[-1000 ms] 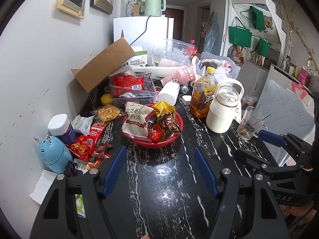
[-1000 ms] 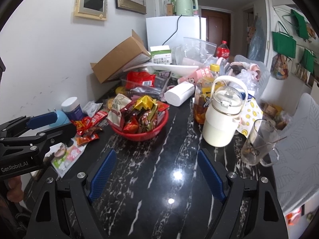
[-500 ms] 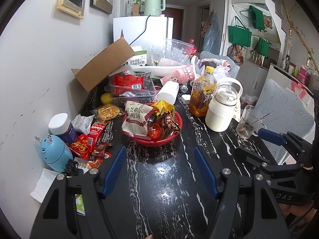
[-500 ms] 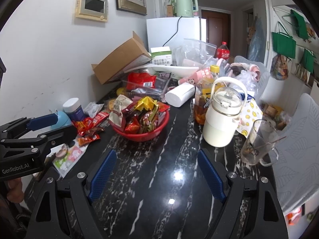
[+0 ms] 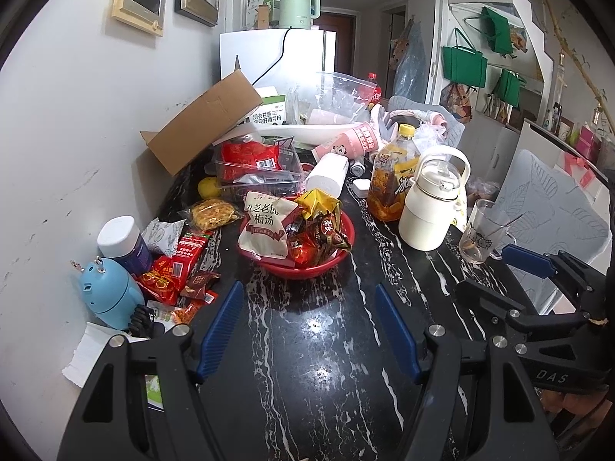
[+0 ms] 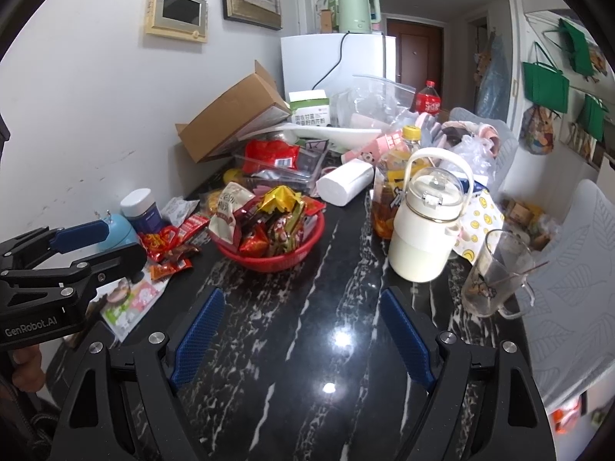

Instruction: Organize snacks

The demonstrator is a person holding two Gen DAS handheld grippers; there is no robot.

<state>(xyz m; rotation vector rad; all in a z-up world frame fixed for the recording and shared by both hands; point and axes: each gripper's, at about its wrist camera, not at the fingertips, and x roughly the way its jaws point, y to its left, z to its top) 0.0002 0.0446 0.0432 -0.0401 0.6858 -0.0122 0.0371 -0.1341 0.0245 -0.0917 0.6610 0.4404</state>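
Observation:
A red bowl [image 5: 338, 259] [image 6: 311, 247] piled with snack packets stands mid-table on the black marble top [image 5: 307, 345]. Loose red snack packets [image 5: 180, 265] [image 6: 169, 242] lie to its left, near the wall. A clear tray holding a red packet [image 5: 250, 157] sits behind the bowl. My left gripper [image 5: 309, 299] hovers open in front of the bowl, nothing between its blue pads. My right gripper [image 6: 303, 303] is open too, empty, over the bare tabletop on the near side of the bowl. Each gripper shows at the edge of the other's view.
A white jug [image 5: 430, 207] [image 6: 423, 226], an orange drink bottle [image 5: 388, 180] and a glass mug [image 6: 496, 272] stand to the right. A blue gadget [image 5: 111, 296] and a white-capped jar [image 5: 123, 242] stand at the left. A cardboard box [image 5: 203, 123] and clutter fill the back.

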